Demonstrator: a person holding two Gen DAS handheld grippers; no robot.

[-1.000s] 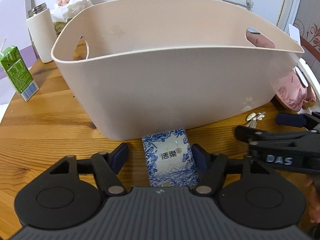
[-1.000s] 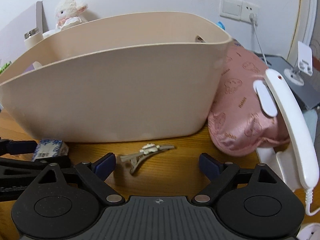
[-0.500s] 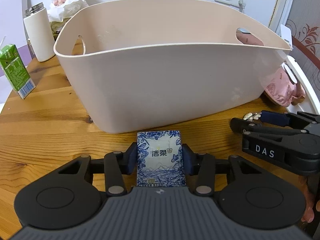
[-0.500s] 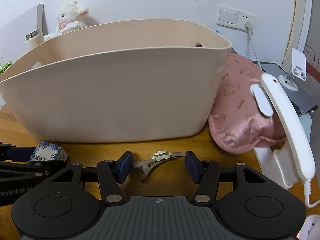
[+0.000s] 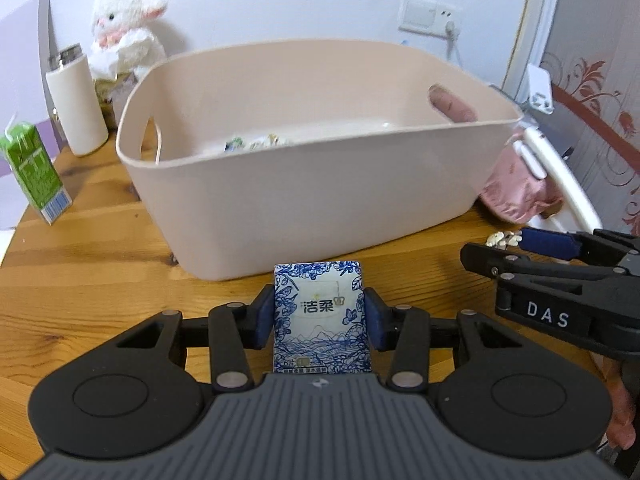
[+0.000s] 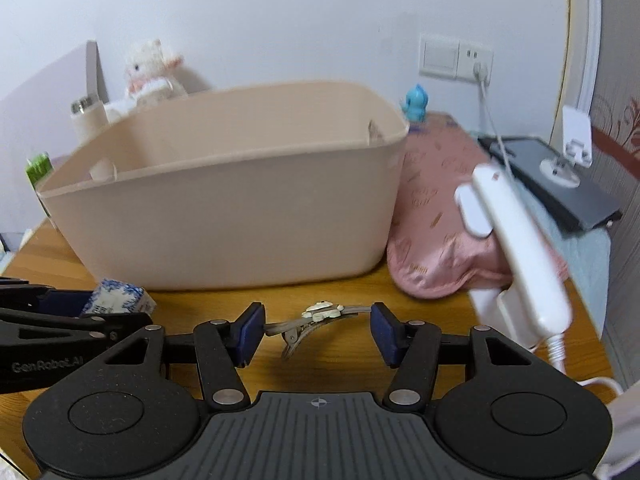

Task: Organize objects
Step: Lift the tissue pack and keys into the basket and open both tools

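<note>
A big beige tub (image 5: 320,184) sits on the wooden counter (image 5: 80,272). In front of it, the left gripper (image 5: 320,318) squeezes a blue tissue pack (image 5: 322,316) marked "洁柔". The right gripper (image 6: 318,330), marked "DAS", pinches a small hair clip (image 6: 316,316) end to end.

Wooden table (image 5: 92,280) w/ bin and clutter on it.

Knotty pine top. Beige plastic bin (image 5: 312,204) sits mid-table. Left of bin: green drink carton (image 5: 34,172), white tumbler (image 5: 78,118) w/ metal lid, plush lamb (image 5: 126,36) behind it. Right of bin: pink pouch (image 6: 444,224) touching bin's end, white corded handset (image 6: 520,248) leaning against pouch. In front of bin: hair clip (image 6: 316,318); whether it rests on the wood or is lifted, can't tell.
</note>
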